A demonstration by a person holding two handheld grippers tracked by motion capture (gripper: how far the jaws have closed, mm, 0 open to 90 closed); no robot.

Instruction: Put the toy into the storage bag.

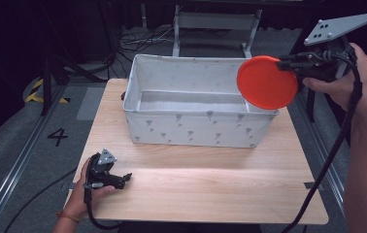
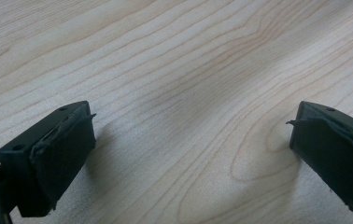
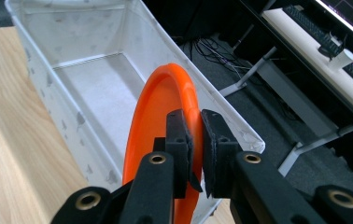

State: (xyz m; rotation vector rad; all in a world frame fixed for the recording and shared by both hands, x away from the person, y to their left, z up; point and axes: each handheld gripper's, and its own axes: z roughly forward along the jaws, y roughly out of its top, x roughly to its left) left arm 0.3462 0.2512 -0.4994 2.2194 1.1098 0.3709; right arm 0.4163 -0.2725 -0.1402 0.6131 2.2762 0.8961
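Observation:
My right gripper (image 1: 284, 63) is shut on the rim of a round orange plate (image 1: 266, 82), holding it on edge in the air above the right end of a white fabric bin (image 1: 191, 127). In the right gripper view the plate (image 3: 158, 112) stands upright between the black fingers (image 3: 180, 135), over the bin's right wall (image 3: 221, 112). The bin's inside looks empty. My left gripper (image 1: 125, 178) rests near the table's front left corner, held by a hand. Its jaws (image 2: 191, 140) stand wide apart over bare wood.
The light wooden table (image 1: 210, 179) has open room in front of the bin. Beyond the table are a dark floor with cables, a metal frame (image 1: 215, 24), yellow-black floor tape and a "4" mark at the left. A desk with a keyboard (image 3: 314, 23) lies farther right.

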